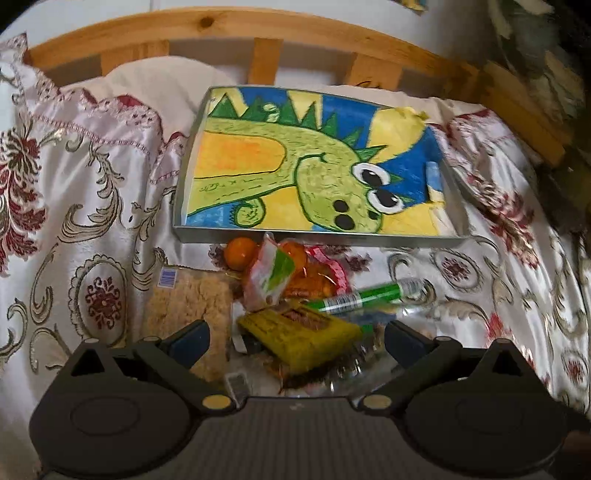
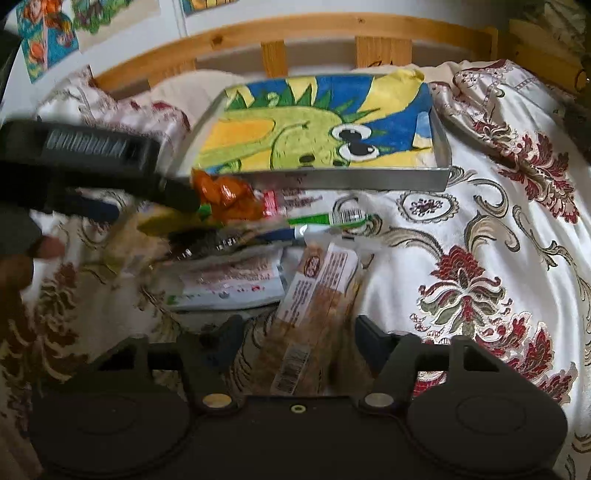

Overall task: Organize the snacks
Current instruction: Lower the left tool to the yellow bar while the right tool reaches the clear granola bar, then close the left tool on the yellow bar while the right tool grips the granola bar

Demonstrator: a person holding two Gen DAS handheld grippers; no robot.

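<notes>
White satin bedspread point(image 1: 92, 206) w/ dark red flowers & gold-grey scrolls. Grey tray point(image 1: 314, 238) lined w/ green dino drawing on blue/yellow. Snacks: yellow pack point(image 1: 306, 332), green tube point(image 1: 360, 295), orange wrappers point(image 2: 225, 199), tan wafer pack point(image 2: 314, 314). Black grippers.

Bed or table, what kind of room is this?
Most likely a bedroom. The snacks lie on a flowery bedspread, a wooden headboard stands behind it, and children's drawings hang on the wall.
</notes>
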